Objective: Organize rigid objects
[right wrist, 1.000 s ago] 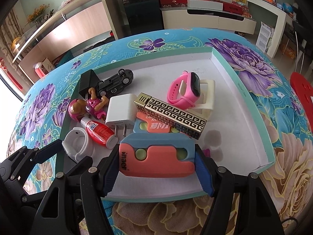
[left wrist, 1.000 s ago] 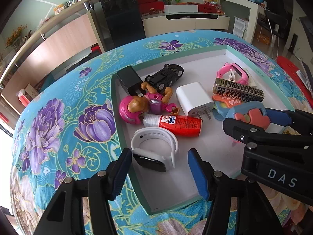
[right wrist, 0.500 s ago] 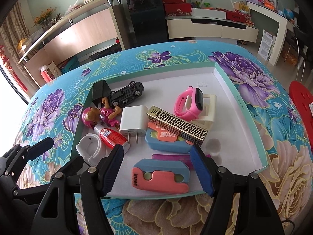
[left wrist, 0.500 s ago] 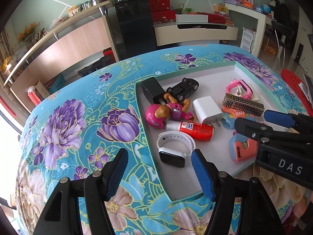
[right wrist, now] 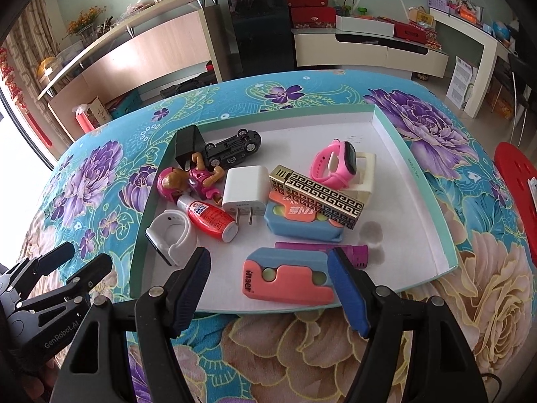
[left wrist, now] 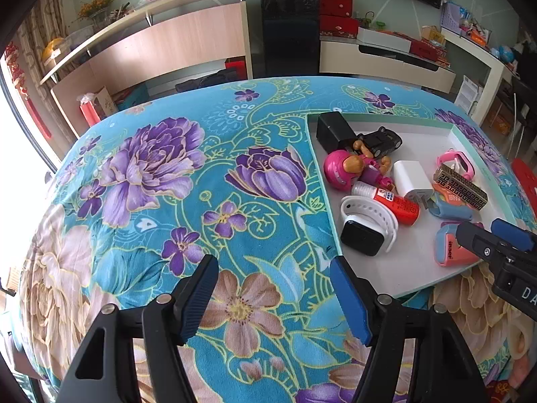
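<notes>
A shallow white cardboard tray with a mint-green rim (right wrist: 433, 201) was seen lying on a turquoise floral tablecloth (left wrist: 161, 181), and all the small rigid objects were gathered inside it. The left gripper (left wrist: 275, 297) was held over bare cloth, just outside the tray's near left corner; its jaws had just been opening, stood well apart and had nothing between them. The right gripper (right wrist: 268, 288) was poised above the tray's near edge, its jaws likewise parted after a slight widening; a coral and blue plastic case (right wrist: 288, 280) lay flat on the tray floor below the gap, untouched by either blue pad. A white smartwatch (left wrist: 367, 225) lay near the tray's near left corner, beside a red glue bottle (right wrist: 209, 216). Further in were found a white plug charger (right wrist: 245, 189), a pink-helmeted toy figure (right wrist: 188, 181), an overturned black toy car (right wrist: 235, 146), a black adapter (left wrist: 332, 131), a gold patterned lighter (right wrist: 317, 194) and a pink watch (right wrist: 334, 161).
</notes>
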`<state>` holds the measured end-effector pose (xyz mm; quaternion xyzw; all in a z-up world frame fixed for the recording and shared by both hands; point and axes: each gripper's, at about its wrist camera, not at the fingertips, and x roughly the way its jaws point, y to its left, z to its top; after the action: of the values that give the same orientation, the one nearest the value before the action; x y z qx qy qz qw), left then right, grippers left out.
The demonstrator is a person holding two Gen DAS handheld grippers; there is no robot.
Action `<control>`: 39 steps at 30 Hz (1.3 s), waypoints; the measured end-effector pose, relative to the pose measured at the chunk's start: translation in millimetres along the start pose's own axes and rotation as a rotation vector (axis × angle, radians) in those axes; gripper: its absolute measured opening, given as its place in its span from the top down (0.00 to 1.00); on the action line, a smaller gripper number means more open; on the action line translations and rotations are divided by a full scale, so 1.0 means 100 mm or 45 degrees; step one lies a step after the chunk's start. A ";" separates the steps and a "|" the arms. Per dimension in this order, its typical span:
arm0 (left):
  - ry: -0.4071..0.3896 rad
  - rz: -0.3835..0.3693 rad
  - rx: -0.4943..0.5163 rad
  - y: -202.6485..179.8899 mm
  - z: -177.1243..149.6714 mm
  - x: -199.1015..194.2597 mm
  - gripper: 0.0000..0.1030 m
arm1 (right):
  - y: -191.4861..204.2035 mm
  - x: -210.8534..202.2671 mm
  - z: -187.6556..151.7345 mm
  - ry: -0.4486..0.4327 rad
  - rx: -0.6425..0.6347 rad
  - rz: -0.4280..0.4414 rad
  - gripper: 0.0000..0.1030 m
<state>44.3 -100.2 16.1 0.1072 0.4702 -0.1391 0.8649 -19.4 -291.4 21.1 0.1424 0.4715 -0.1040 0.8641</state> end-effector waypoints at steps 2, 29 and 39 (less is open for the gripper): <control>0.012 0.008 -0.024 0.04 -0.04 0.01 0.26 | 0.02 -0.01 -0.03 0.003 -0.006 0.001 0.23; 0.049 0.111 -0.187 0.45 -0.37 -0.04 0.00 | 0.06 -0.07 -0.34 0.065 0.013 -0.026 0.01; 0.055 0.116 -0.163 0.40 -0.36 -0.03 0.00 | 0.07 -0.03 -0.35 0.078 0.011 -0.026 0.01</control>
<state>28.4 -50.6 2.2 0.0760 0.4912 -0.0668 0.8651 -46.1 -272.8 7.0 0.1444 0.4986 -0.1103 0.8475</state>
